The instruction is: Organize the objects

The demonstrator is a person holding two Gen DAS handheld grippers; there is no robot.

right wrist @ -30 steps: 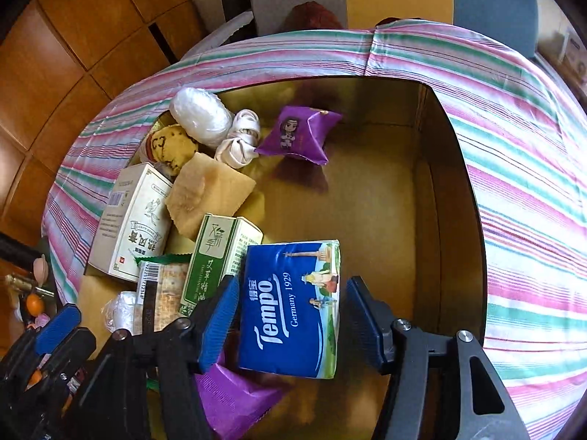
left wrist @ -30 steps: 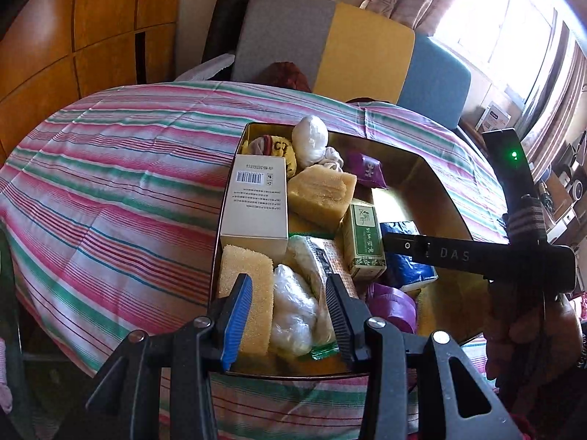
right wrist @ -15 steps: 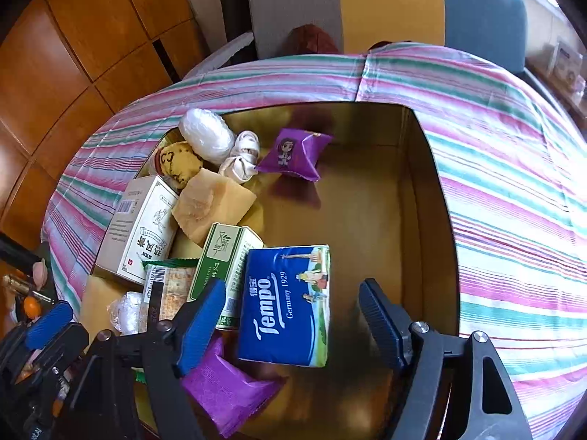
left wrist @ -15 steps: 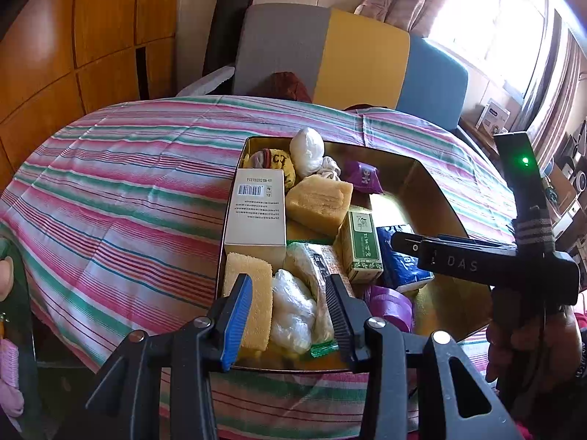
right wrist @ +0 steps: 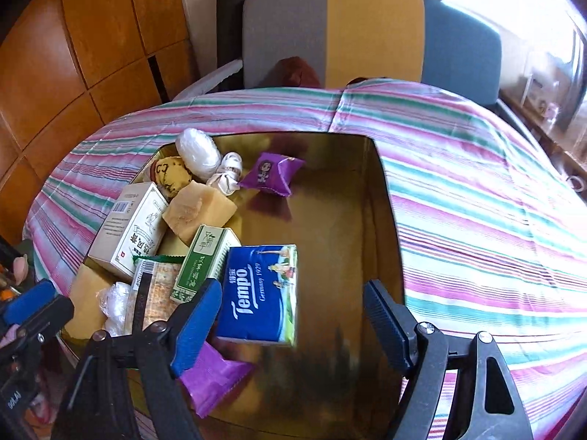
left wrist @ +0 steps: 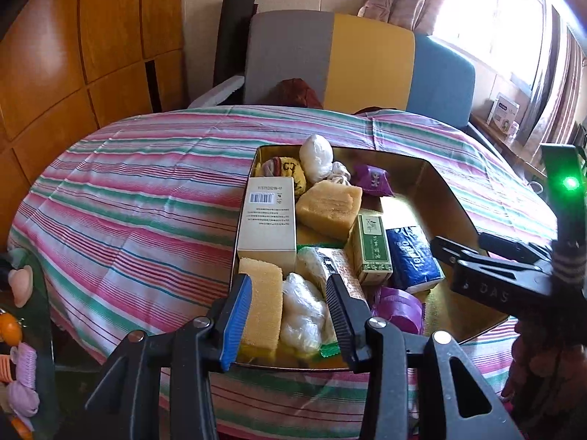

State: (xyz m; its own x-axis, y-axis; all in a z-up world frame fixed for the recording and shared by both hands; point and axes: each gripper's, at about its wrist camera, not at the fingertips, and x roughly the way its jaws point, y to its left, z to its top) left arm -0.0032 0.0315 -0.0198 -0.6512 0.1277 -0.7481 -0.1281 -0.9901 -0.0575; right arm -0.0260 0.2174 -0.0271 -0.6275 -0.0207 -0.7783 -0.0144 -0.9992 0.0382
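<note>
Tissue pack (right wrist: pixel 258 295) lies free between opening right hand-held gripper (right wrist: pixel 293 324) jaws

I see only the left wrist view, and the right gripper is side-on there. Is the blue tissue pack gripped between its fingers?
Observer: No. The right gripper has its jaws opening. The blue rectangular Tempo tissue pack lies flat in the gold metal tray between them, and the right pad is well clear of it.
Operator: What is near its left finger?
Observer: In the right wrist view, a purple foil packet lies just below that blue-padded finger, beside the pack's near corner.
</note>
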